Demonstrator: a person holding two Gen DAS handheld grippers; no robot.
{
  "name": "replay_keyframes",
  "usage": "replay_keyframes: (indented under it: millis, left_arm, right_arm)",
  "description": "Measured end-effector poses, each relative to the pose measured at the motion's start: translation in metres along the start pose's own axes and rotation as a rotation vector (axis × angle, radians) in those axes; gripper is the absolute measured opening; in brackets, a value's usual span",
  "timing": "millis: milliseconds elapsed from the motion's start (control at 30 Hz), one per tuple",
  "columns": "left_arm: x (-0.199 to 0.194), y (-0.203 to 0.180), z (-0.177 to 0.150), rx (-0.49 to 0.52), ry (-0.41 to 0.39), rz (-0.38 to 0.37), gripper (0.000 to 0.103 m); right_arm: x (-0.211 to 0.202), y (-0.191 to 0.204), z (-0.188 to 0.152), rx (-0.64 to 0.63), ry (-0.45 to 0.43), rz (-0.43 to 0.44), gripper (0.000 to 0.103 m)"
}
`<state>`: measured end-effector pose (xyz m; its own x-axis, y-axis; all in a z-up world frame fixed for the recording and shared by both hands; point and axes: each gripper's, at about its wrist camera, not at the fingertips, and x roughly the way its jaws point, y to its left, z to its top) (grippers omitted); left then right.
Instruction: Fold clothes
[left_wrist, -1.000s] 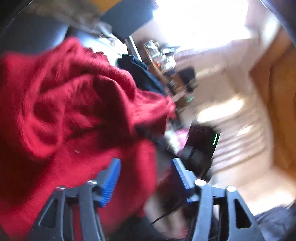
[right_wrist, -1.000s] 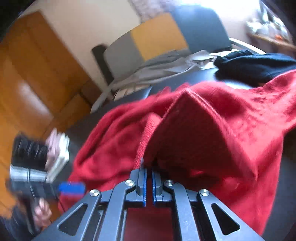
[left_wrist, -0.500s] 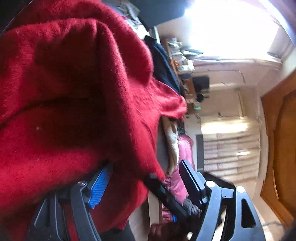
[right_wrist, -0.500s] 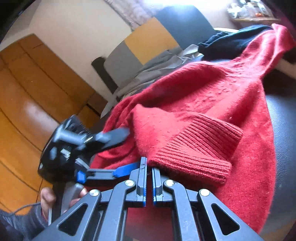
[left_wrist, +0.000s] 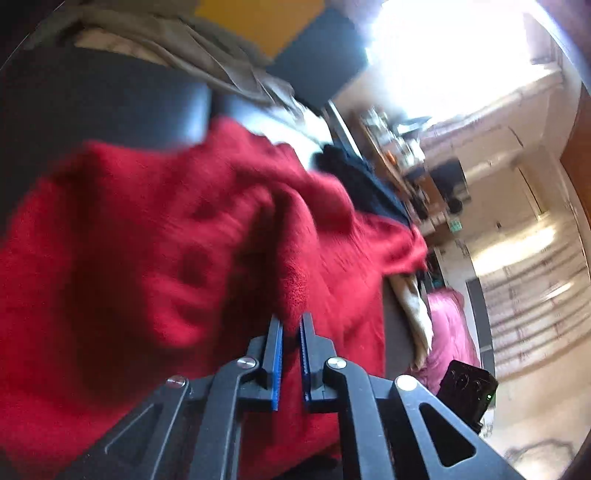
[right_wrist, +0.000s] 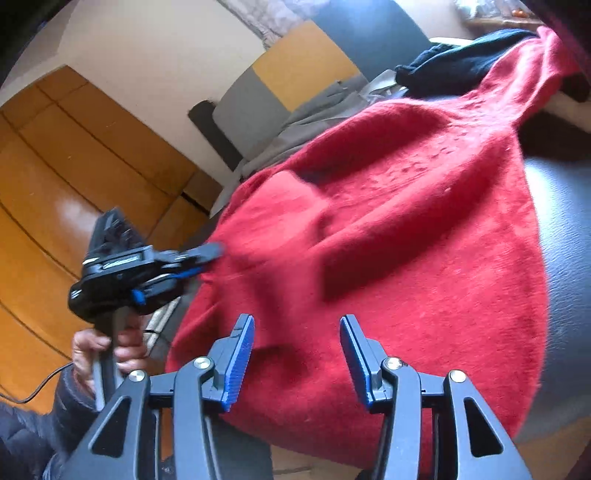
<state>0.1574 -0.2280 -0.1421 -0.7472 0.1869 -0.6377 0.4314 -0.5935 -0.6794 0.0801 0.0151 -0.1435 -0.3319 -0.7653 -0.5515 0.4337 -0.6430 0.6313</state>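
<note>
Across the dark padded seat (right_wrist: 565, 229), a red knit sweater (right_wrist: 406, 229) is lying spread and rumpled, its far end reaching up beside a navy garment (right_wrist: 461, 62) and its near hem hanging over the cushion's front edge. At the sweater's left edge, I am pinching a raised fold with my left gripper (left_wrist: 291, 325), jaws nearly together and clamped on the red knit; my left hand (right_wrist: 107, 347) is showing around its handle. I am holding my right gripper (right_wrist: 297, 332) just over the near hem, its blue pads (right_wrist: 238, 363) standing apart and opening, with nothing pressed between them. Bare cushion is lying open to the right of the sweater. Behind it, grey clothing (right_wrist: 314, 114) is draping against grey, yellow and dark cushions. Wooden panelling (right_wrist: 55, 166) is lining the left wall, and bright daylight is flooding the room beyond.
</note>
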Motion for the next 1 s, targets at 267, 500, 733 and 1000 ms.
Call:
replay_keyframes:
  millis: [267, 500, 733, 1000]
  left_arm:
    - [-0.163, 0.067, 0.015, -0.038, -0.319, 0.212, 0.001]
    - [-0.202, 0.117, 0.003, -0.136, -0.299, 0.095, 0.029]
    - [-0.065, 0.086, -0.016, -0.055, -0.069, -0.113, 0.062]
    - [0.021, 0.051, -0.014, 0.078, 0.071, -0.047, 0.061]
  right_arm:
    - [0.007, 0.007, 0.017, -0.012, 0.005, -0.067, 0.056]
    - [0.039, 0.022, 0.03, -0.023, 0.037, -0.075, 0.066]
    - [0.063, 0.041, 0.036, -0.061, 0.091, -0.076, 0.07]
    - [0.068, 0.031, 0.034, -0.041, 0.109, -0.113, 0.074]
